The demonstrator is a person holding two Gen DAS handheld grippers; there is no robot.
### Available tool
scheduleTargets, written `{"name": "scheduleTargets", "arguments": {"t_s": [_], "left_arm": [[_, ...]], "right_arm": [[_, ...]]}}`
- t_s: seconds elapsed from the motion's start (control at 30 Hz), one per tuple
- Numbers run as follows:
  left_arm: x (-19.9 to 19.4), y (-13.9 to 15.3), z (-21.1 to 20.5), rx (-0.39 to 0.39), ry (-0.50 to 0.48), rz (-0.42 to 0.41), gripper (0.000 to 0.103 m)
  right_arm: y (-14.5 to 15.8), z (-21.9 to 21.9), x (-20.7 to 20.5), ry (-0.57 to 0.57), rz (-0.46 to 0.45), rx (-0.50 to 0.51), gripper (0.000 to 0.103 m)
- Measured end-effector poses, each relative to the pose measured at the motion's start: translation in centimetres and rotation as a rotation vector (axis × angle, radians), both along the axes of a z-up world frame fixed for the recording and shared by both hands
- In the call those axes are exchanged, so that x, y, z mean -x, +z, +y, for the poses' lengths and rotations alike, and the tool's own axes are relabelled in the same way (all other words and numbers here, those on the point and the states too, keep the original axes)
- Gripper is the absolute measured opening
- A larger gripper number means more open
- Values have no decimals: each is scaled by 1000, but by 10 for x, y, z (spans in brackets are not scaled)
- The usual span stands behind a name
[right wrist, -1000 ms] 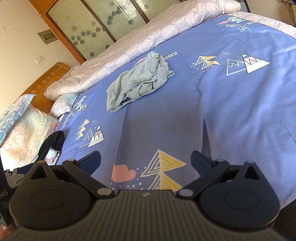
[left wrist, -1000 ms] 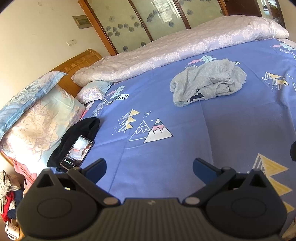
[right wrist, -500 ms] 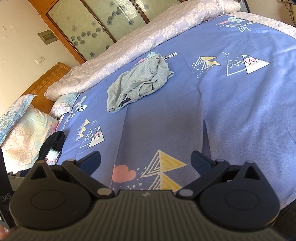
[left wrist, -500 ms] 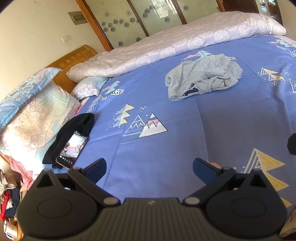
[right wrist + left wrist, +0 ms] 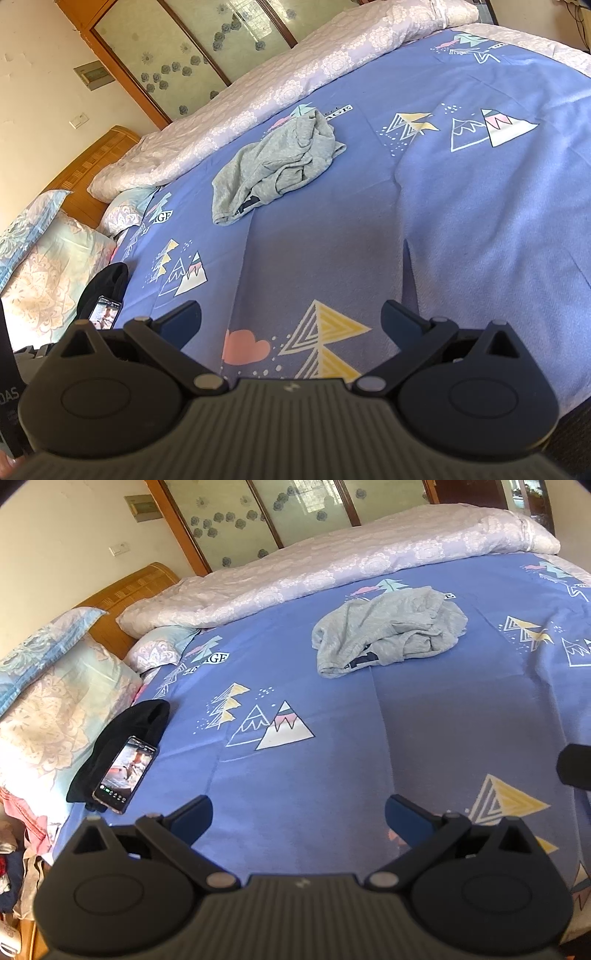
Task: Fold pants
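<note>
Pants (image 5: 388,627) look soft and floppy, crumpled on the bed (image 5: 332,709), so I'd pinch the waistband; both grippers spread wide, empty.

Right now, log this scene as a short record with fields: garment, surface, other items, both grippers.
garment: grey pants, crumpled in a heap, not yet folded
surface: blue bedsheet with mountain prints
far side: pale quilt bunched along the edge of the bed
other items: phone, screen lit, lying on a black cloth near the pillows
left gripper: fingers open, empty, short of the pants
right gripper: fingers open, empty, short of the pants
</note>
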State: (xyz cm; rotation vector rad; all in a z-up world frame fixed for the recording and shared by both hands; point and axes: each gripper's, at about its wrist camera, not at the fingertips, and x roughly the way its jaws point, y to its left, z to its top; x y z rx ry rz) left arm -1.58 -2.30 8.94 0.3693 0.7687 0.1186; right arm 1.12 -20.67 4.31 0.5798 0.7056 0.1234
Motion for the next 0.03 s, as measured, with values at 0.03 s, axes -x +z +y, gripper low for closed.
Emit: {"name": "scheduleTargets", "arguments": {"t_s": [0.03], "left_arm": [[0, 0, 0, 1, -2, -1, 103]], "right_arm": [[0, -1, 0, 0, 1, 0, 103]]}}
